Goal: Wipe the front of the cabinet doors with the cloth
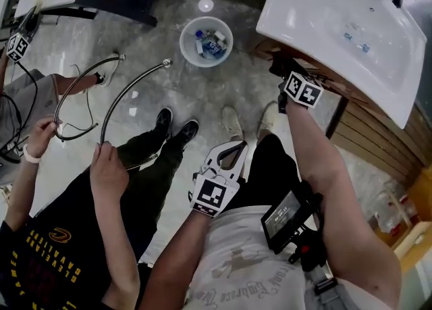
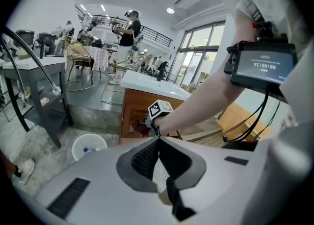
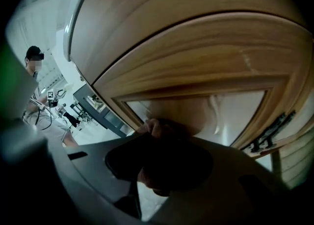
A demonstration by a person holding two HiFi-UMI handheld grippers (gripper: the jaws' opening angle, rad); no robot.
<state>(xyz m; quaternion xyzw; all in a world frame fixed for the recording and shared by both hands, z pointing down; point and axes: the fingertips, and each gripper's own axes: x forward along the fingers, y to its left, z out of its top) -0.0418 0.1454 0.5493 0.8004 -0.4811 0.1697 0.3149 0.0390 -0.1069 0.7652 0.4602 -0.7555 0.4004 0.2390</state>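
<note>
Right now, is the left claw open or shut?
Shut. In the left gripper view the left claw meets tip to tip, with nothing between.

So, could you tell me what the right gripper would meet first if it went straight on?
Probably the cabinet door, just beyond the cloth the right gripper holds, though the gap is hard to judge.

Plumbing showroom; mounted washbasin; braided hoses.

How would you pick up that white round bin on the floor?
Pinch the top rim of the white round plastic bin, coming from straight above. It stands upright with its mouth open, so the thin rim is free, while the body looks too wide for two jaws.
</note>
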